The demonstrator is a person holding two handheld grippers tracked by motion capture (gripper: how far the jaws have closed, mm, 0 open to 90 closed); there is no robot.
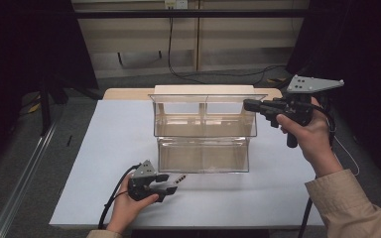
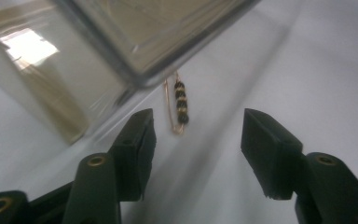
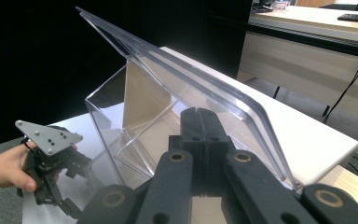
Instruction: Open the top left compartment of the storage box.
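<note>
A clear plastic box (image 1: 203,153) stands mid-table with its lid (image 1: 206,98) raised. A thin gold pin strung with black beads (image 1: 180,178) lies on the white board just off the box's front left corner. My left gripper (image 1: 168,183) rests low on the board and points at it. In the left gripper view its jaws (image 2: 198,119) stand apart and the pin (image 2: 181,103) lies a little ahead of them, untouched, beside the box wall (image 2: 135,42). My right gripper (image 1: 248,104) is held high at the lid's right end. Its jaws (image 3: 200,112) are pressed together under the lid's rim (image 3: 191,79).
The white board (image 1: 104,148) lies on a wooden table with open room left, right and in front of the box. Dark floor with cables lies beyond the table's far edge. A metal rail (image 1: 25,173) runs along the floor at the left.
</note>
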